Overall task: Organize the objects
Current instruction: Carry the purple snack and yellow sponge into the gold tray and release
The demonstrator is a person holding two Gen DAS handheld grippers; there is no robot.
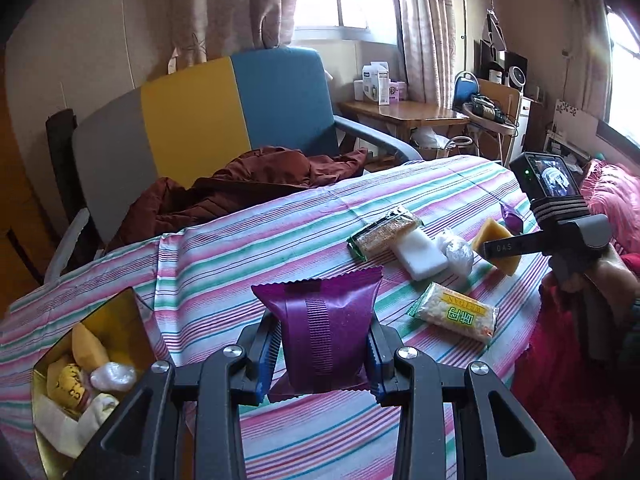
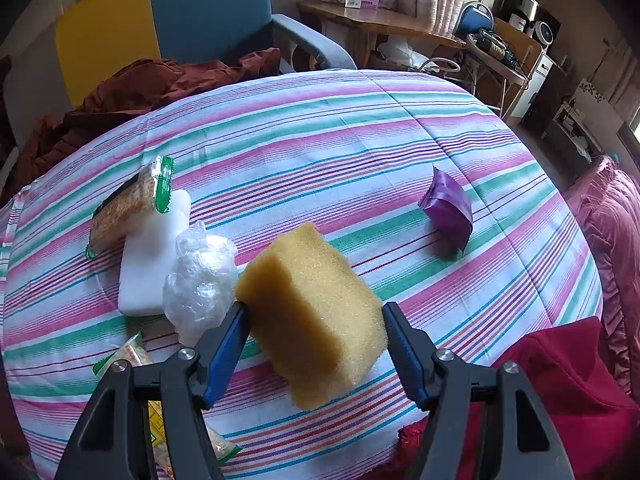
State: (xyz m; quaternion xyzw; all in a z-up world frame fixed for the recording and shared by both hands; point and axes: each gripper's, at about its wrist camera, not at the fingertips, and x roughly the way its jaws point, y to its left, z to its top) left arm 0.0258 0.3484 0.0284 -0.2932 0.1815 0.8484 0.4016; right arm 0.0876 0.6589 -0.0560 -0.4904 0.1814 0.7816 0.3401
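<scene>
Left tongs (image 1: 324, 354) are gripping a purple packet (image 1: 326, 330) above the striped counter (image 1: 240, 248).
Right tongs (image 2: 316, 354) are straddling a sponge (image 2: 316, 312), blue pads (image 2: 226, 354) touching only its left side; a gold tin (image 1: 116, 320) is sitting far left.

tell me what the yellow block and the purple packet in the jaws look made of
Yellow block: looks like open-cell foam sponge, matte, with a pitted, porous surface and soft edges. Purple packet: probably plastic or foil film, glossy, with a ribbed centre seam and zigzag-cut top edge; contents unseen.
</scene>
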